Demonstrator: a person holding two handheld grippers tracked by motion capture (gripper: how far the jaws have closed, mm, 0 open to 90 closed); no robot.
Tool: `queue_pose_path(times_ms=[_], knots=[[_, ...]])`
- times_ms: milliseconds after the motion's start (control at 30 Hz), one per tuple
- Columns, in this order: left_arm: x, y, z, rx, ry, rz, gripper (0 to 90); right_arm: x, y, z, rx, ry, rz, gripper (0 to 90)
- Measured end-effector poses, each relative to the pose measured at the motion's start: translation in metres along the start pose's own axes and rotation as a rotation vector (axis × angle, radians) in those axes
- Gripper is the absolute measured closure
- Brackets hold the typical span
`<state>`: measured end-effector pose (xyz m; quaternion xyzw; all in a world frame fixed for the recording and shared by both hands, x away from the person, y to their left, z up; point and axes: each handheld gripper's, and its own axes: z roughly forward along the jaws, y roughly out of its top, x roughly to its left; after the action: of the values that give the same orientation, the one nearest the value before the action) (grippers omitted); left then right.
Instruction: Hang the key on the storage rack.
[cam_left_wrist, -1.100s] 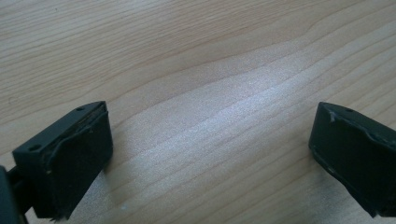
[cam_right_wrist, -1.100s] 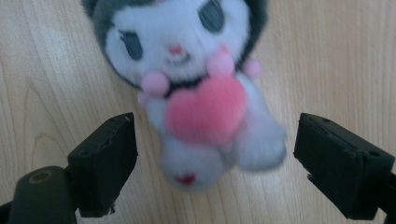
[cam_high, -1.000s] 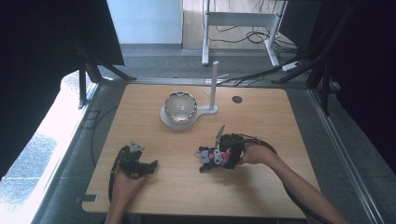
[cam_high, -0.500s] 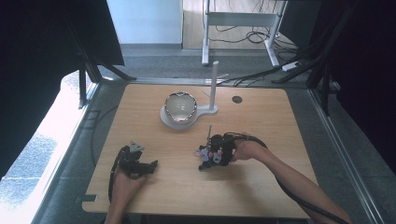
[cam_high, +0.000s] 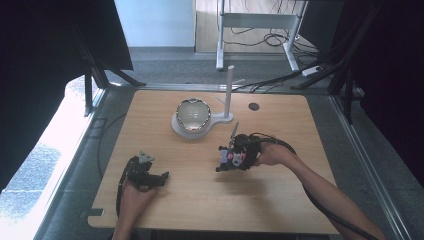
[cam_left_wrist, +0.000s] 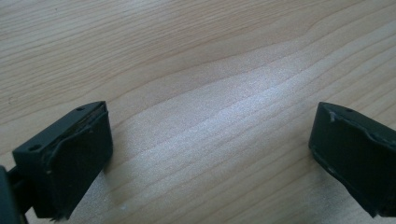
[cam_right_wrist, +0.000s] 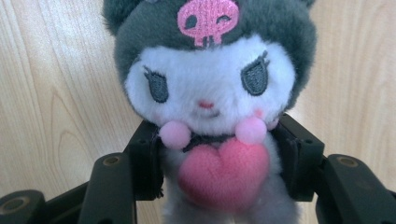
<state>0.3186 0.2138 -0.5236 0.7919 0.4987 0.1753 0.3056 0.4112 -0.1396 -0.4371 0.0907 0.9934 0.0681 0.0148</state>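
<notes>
A light wooden table (cam_high: 280, 200) carries a shiny, reflective bowl (cam_high: 192, 116) on a white base (cam_high: 220, 120), from which a thin white post (cam_high: 229, 90) rises upright. A small dark round hole (cam_high: 254, 106) sits near the table's far edge. Cables (cam_high: 265, 35) lie on the floor beyond.

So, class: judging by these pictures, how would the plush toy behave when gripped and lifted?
The plush toy looks soft; its body bulges between the right gripper's fingers, so it probably squashes. Fuzzy fabric suggests little slipping. Likely light, not fragile.
</notes>
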Motion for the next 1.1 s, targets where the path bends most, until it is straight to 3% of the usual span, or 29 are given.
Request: queue_pose_path(times_ms=[400, 1100], knots=[[0.0, 0.0, 0.0, 0.0, 0.001, 0.002, 0.0, -0.018, -0.014, -0.035, -0.045, -0.008, 0.05, 42.9], [0.0, 0.0, 0.0, -0.002, -0.001, 0.0, 0.0, -0.051, -0.031, -0.075, -0.087, -0.049, 0.162, 42.8]])
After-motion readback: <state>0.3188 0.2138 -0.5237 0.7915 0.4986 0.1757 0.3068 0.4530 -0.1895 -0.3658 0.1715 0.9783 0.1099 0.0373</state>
